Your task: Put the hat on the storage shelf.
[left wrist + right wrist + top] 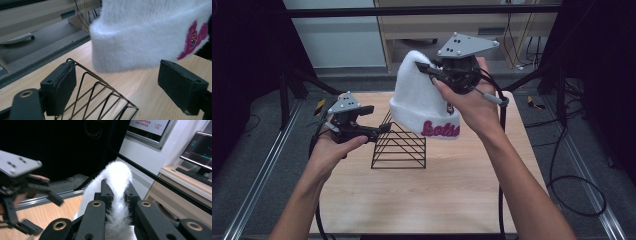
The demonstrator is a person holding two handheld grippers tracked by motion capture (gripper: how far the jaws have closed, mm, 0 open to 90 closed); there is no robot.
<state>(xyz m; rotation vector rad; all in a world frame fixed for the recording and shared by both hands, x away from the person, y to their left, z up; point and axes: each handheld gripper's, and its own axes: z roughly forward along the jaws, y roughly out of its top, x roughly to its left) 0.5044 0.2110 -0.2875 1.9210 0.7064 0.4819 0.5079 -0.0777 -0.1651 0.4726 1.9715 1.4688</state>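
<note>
A white fluffy beanie (pixel 419 107) with pink lettering hangs in the air above the table's far middle. My right gripper (pixel 426 68) is shut on its crown; in the right gripper view the fur (pixel 117 173) is pinched between the two jaws of that gripper (pixel 117 188). A black wire rack (pixel 399 145) stands on the wooden table (pixel 437 200) beneath the hat's brim. My left gripper (pixel 375 119) is open at the rack's left end. In the left gripper view, the left gripper (pixel 120 83) has nothing between its jaws, with the rack (pixel 100 92) below and the beanie (pixel 140 32) ahead.
Metal rails (pixel 259 175) run along the floor on both sides of the table. Black cables (pixel 572 185) loop on the floor at the right. A wooden cabinet (pixel 512 30) stands behind the table, and a monitor (pixel 200 147) sits on a desk.
</note>
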